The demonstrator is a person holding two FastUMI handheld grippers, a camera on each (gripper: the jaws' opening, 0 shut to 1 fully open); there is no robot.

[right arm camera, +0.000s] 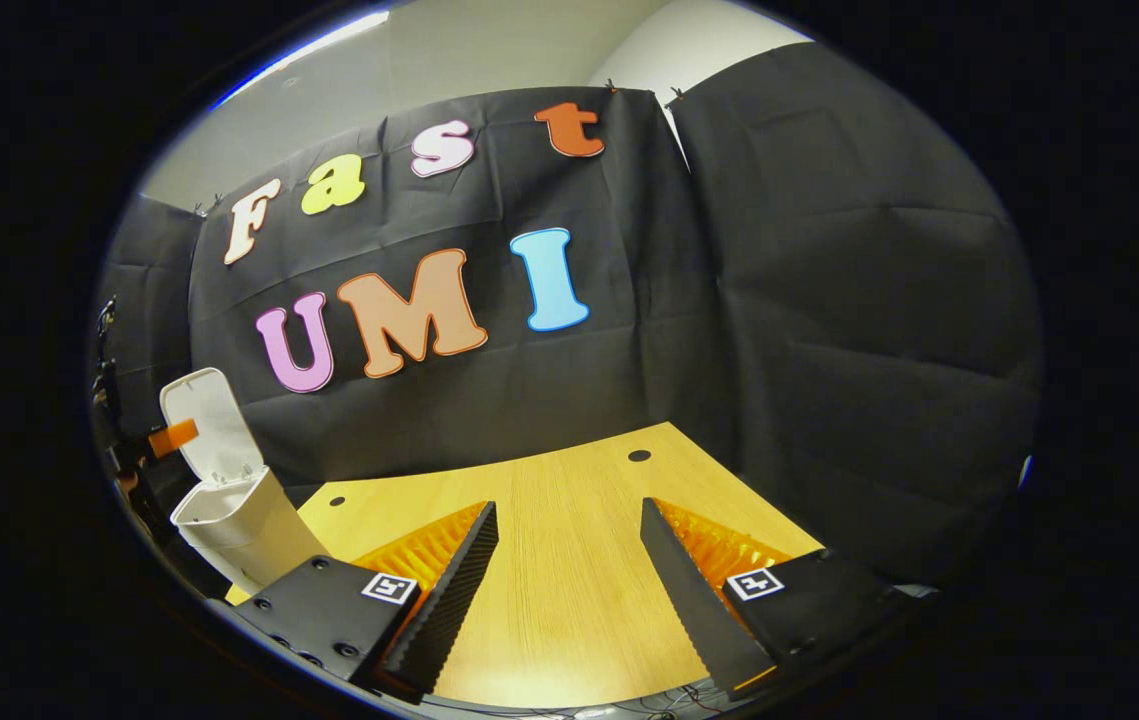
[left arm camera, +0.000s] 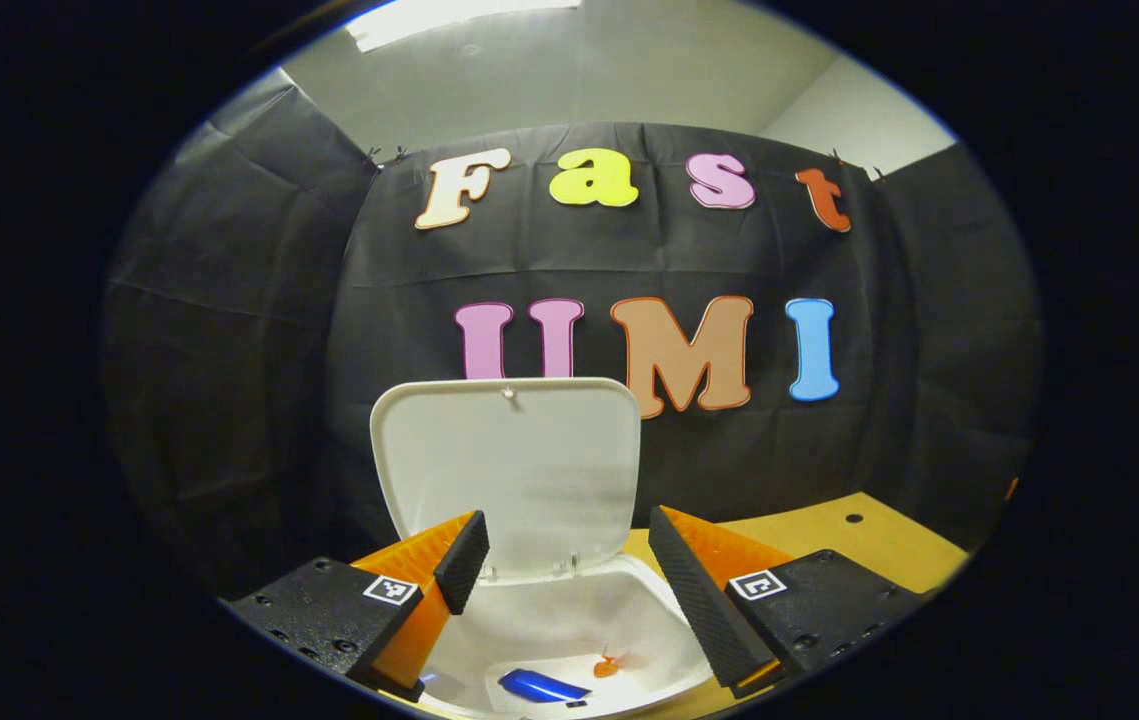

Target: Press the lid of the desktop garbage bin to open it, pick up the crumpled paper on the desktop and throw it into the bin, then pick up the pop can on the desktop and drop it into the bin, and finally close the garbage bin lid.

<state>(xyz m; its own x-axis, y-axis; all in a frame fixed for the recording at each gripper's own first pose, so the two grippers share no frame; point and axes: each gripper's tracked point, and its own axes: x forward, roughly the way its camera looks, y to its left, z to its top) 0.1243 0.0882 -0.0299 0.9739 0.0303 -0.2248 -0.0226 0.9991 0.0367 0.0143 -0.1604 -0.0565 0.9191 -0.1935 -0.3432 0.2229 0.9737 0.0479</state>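
wooden table (right arm camera: 569,560) | white bin (right arm camera: 249,530) stands at left edge, lid up

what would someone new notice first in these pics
First, the white garbage bin directly below the left claw, its lid standing upright and open. Inside, a blue object lies on the bin's floor, probably the pop can. In the right gripper view the open right claw hovers over the bare wooden desktop, the bin far to its left.

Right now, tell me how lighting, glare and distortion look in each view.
Left gripper view: ceiling light blown out; fisheye bows the wall cloth; open lid evenly lit, a blue glint shines inside the bin. Right gripper view: table well lit, its far edge curved by distortion; the bin leans at the left rim.
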